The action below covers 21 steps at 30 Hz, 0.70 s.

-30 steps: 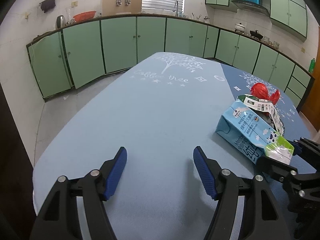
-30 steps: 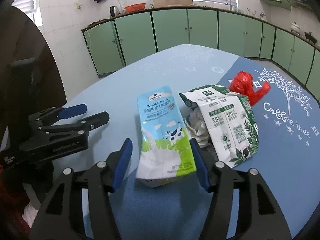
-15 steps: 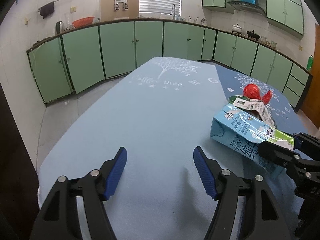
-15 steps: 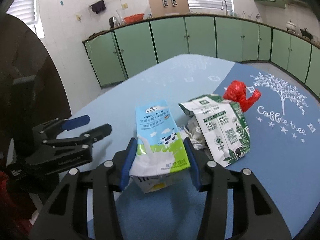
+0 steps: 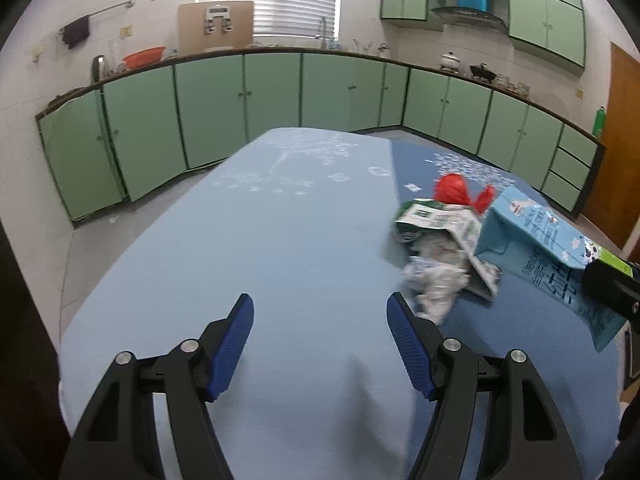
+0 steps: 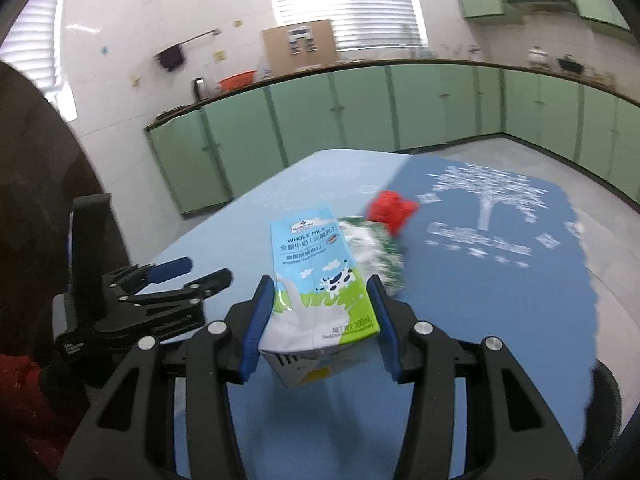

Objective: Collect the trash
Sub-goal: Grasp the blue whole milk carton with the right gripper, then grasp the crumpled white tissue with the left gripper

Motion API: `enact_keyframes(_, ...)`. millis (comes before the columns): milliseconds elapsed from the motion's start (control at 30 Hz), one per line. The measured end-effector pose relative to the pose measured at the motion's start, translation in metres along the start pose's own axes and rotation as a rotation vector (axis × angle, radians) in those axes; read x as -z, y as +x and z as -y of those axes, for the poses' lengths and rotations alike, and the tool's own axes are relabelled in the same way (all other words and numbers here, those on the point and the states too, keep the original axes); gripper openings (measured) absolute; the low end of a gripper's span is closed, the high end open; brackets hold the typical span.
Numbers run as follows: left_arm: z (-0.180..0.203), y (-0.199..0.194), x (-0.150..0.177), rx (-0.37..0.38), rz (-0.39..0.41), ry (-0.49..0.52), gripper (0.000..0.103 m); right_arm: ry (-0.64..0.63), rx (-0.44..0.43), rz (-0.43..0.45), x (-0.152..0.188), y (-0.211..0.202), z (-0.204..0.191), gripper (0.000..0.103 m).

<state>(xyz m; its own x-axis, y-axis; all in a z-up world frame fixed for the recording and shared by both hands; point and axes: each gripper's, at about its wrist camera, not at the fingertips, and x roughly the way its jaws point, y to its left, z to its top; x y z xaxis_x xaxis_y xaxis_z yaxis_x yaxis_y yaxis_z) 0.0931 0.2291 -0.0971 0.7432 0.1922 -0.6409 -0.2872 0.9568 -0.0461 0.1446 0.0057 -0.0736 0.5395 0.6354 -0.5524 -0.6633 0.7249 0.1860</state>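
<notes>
Now right claw [image 6: 322,304] clamps milk carton [image 6: 316,276].

We see the milk carton [image 6: 316,276] between the right gripper's [image 6: 322,322] jaws, above the worktop [image 5: 280,248]. Behind it lie a second carton [image 5: 444,220] over crumpled paper [image 5: 434,276], then a bag [image 5: 452,189]. The left gripper [image 5: 320,344] hangs to their left.

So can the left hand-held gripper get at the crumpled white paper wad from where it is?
Probably yes: the left hand-held gripper is open and empty, with only bare blue tablecloth before the crumpled white paper wad.
</notes>
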Motion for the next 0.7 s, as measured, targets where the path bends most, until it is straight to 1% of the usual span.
enact_keyframes(133,0.021,0.006,0.001,0.045,-0.012,0.010,0.068,0.058,0.077,-0.008,0.011,-0.009,0.030,0.046)
enact_keyframes(267,0.041,0.011,0.000,0.081,-0.011,0.038,0.068,0.072,0.130,-0.015,0.022,-0.011,0.049,0.046)
enact_keyframes(367,0.054,0.024,-0.003,0.084,-0.017,0.067,0.068,0.086,0.147,-0.025,0.027,-0.008,0.060,0.046)
enact_keyframes(533,0.066,0.051,-0.011,0.105,-0.056,0.059,0.067,0.083,0.161,-0.039,0.033,-0.006,0.065,0.046)
enact_keyframes(600,0.067,0.057,-0.013,0.132,-0.071,0.048,0.050,0.085,0.165,-0.042,0.034,-0.006,0.067,0.046)
enact_keyframes(667,0.069,0.057,-0.012,0.165,-0.079,0.038,0.030,0.090,0.169,-0.045,0.035,-0.006,0.068,0.046)
enact_keyframes(700,0.069,0.056,-0.011,0.174,-0.073,0.038,0.027,0.094,0.174,-0.047,0.036,-0.006,0.069,0.046)
